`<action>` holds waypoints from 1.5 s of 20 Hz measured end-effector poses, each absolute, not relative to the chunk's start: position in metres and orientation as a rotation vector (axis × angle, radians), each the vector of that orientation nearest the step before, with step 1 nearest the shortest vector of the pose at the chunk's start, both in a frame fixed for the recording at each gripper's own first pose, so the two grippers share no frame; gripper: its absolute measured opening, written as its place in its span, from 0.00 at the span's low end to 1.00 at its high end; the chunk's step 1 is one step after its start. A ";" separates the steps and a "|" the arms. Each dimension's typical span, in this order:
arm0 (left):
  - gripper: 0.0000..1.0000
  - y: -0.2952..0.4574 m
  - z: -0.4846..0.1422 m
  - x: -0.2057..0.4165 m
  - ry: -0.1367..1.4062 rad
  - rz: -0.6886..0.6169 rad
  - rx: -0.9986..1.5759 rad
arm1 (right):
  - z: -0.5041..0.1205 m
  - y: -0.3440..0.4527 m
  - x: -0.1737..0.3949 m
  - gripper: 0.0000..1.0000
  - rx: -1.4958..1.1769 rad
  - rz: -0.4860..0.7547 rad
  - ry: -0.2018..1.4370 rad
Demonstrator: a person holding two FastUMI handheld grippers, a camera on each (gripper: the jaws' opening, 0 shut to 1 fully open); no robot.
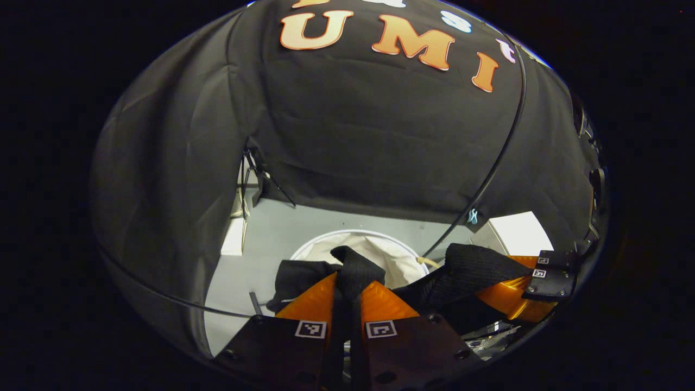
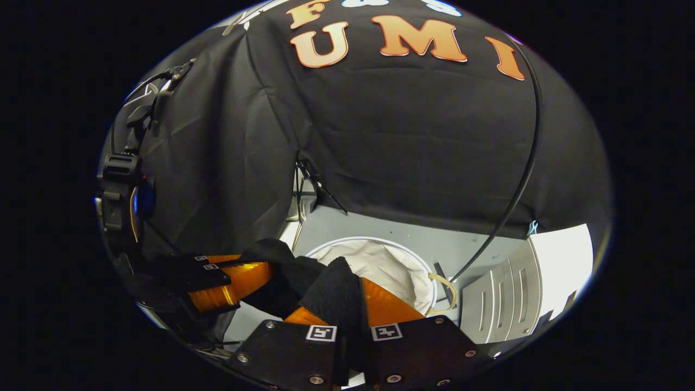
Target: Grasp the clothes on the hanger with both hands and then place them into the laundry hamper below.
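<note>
My left claw (image 1: 348,282) is pinched tight on a fold of the black garment (image 1: 355,269), which pokes up between its fingers and hangs over the white-lined hamper (image 1: 399,260) just beyond. My right claw (image 2: 341,296) is likewise clamped narrow on the same black cloth (image 2: 334,293), bunched up between its fingers. The garment stretches between my two claws, sagging above the hamper's (image 2: 391,263) open mouth on the grey floor (image 2: 396,228). In the left gripper view my right claw (image 1: 488,282) shows at the right, the cloth draped over it.

A black cable (image 2: 521,179) hangs across the cloth wall (image 2: 412,136) above grey floor (image 2: 391,231).
</note>
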State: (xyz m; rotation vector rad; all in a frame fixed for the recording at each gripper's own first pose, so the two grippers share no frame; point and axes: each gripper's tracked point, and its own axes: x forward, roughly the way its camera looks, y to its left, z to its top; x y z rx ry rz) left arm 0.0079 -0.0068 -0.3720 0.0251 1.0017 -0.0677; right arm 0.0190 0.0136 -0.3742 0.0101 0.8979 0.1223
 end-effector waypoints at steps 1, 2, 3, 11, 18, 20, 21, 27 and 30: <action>0.13 -0.007 -0.377 0.006 1.020 -0.065 0.022 | -0.376 0.012 0.019 0.10 0.006 0.118 0.905; 0.15 -0.008 -0.378 0.005 1.028 -0.062 0.018 | -0.378 0.012 0.018 0.01 0.002 0.117 0.909; 0.17 -0.007 -0.377 0.005 1.033 -0.057 0.019 | -0.381 0.010 0.017 0.12 -0.002 0.111 0.916; 0.72 0.008 -0.393 -0.003 1.110 -0.011 0.015 | -0.396 0.013 0.000 0.51 0.032 0.116 0.982; 0.98 0.024 -0.400 -0.016 1.136 0.045 0.013 | -0.411 0.010 -0.012 0.93 0.068 0.088 1.043; 0.98 0.026 -0.399 -0.014 1.130 0.049 0.012 | -0.418 0.006 -0.017 0.94 0.057 0.077 1.069; 0.98 0.026 -0.397 -0.013 1.124 0.050 0.013 | -0.418 0.006 -0.018 0.94 0.058 0.074 1.074; 0.98 0.023 -0.362 -0.005 1.017 0.033 0.002 | -0.386 0.003 -0.005 0.94 0.083 0.063 0.979; 0.98 0.017 -0.335 0.006 0.944 0.023 -0.008 | -0.358 -0.001 0.006 0.94 0.076 0.053 0.914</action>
